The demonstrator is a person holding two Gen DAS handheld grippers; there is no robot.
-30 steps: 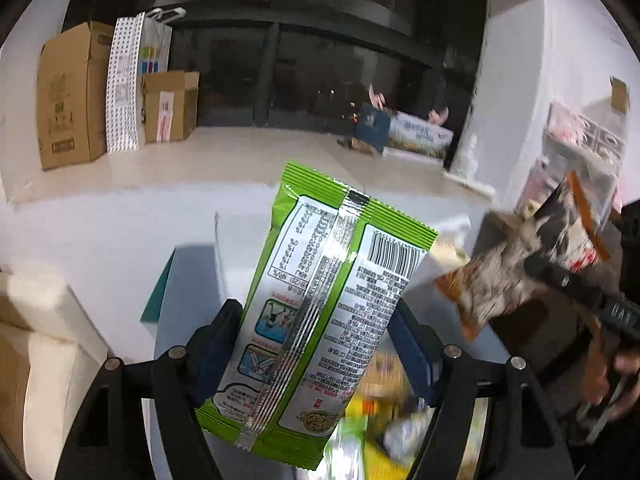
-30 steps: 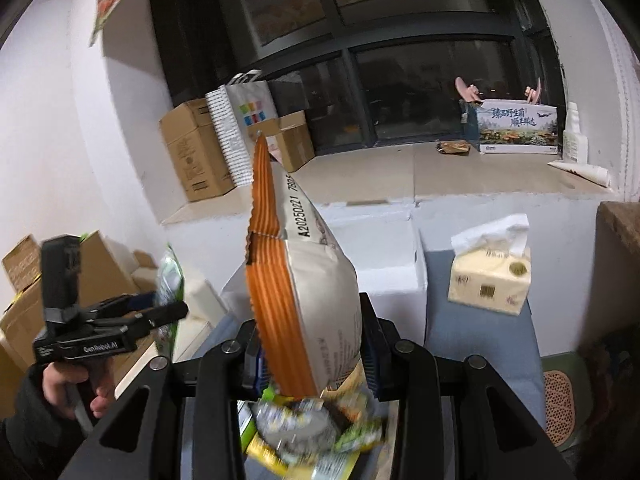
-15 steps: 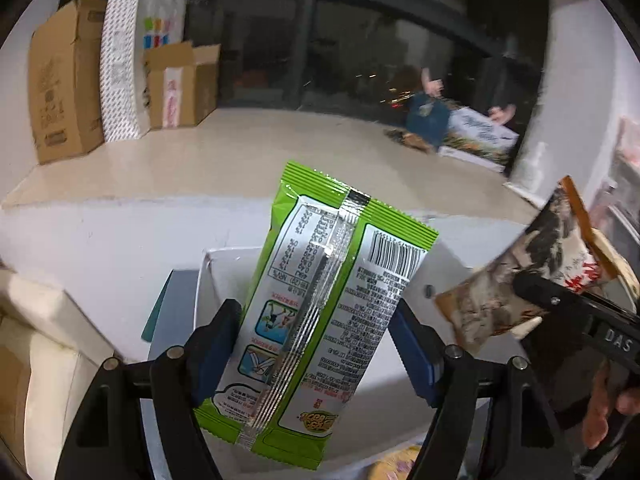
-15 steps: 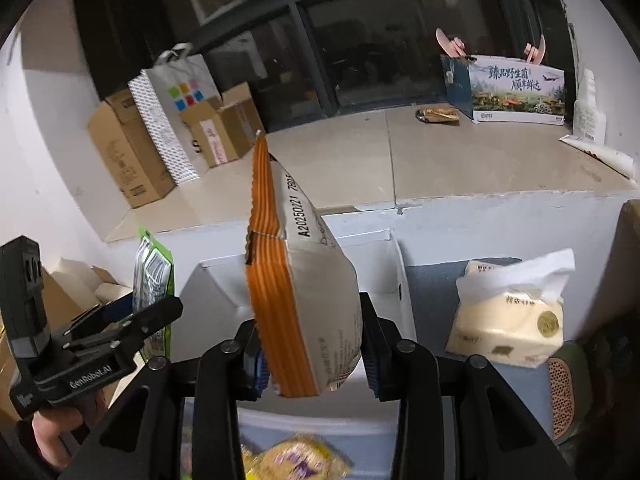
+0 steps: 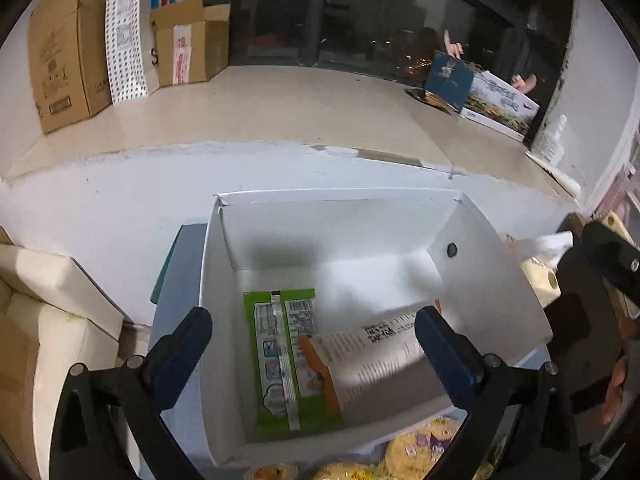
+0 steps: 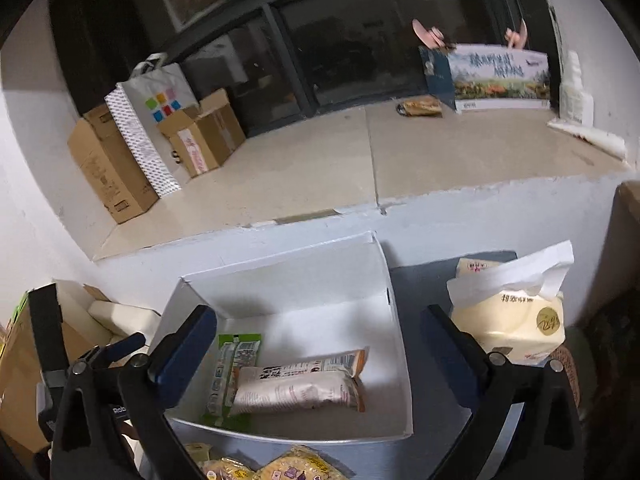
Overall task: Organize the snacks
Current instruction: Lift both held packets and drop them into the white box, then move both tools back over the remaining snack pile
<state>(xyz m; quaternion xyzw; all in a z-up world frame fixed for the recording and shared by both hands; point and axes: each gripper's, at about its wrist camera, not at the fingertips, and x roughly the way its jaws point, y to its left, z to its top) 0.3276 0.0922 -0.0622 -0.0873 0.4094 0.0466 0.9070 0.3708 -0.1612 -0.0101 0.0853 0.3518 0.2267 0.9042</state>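
Both grippers are now empty. The left gripper has its fingers spread wide over the white box, and the green packet it was pinching half a second ago lies flat on the box floor, along the left wall and reaching toward the near wall. The right gripper also has its fingers wide apart; the orange-edged bag it carried upright before now lies on its side in the box, its left end overlapping the green packet's right edge. In the left wrist view the same bag sits just right of the green packet, stretching toward the right wall of the box.

The box stands on a grey-blue table, pushed up to the white ledge behind it. A tissue pack rests on the table just right of the box. More yellow snack packets lie on the table in front of the box's near wall. Cardboard boxes and a paper bag stand on the ledge's far left corner.
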